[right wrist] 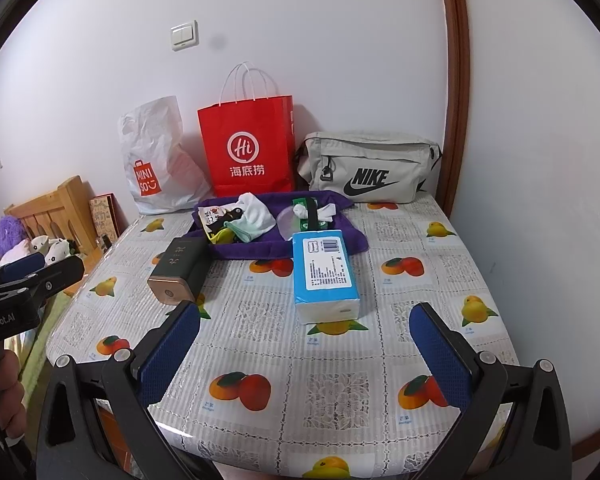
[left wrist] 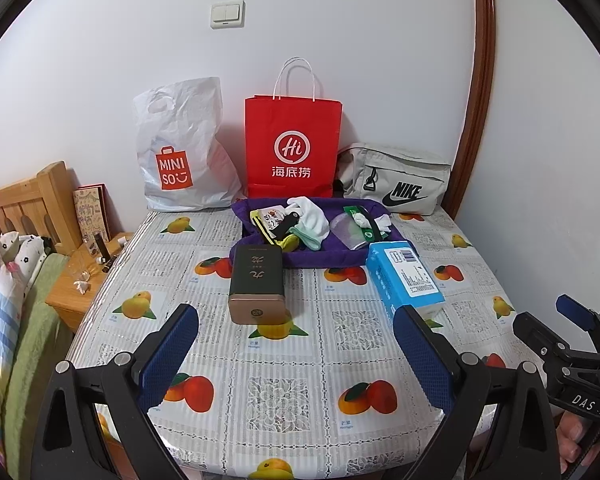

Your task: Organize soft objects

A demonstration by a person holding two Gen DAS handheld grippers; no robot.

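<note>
A purple cloth tray (left wrist: 260, 258) (right wrist: 256, 254) sits at the back of the table. It holds white socks (left wrist: 310, 212) (right wrist: 254, 210), a mint cloth (left wrist: 306, 236), a clear pouch (left wrist: 348, 230) and small packets. A blue tissue pack (left wrist: 404, 276) (right wrist: 325, 276) lies in front of it on the right. A dark tin (left wrist: 256, 284) (right wrist: 180, 272) lies on the left. My left gripper (left wrist: 296, 326) is open and empty over the table's front. My right gripper (right wrist: 304, 326) is open and empty, just short of the tissue pack.
A white Miniso bag (left wrist: 180, 152), a red paper bag (left wrist: 292, 148) and a grey Nike pouch (left wrist: 396, 178) stand against the back wall. A wooden nightstand (left wrist: 72, 288) and a bed (left wrist: 4, 300) are left of the table. A door frame (left wrist: 478, 80) is on the right.
</note>
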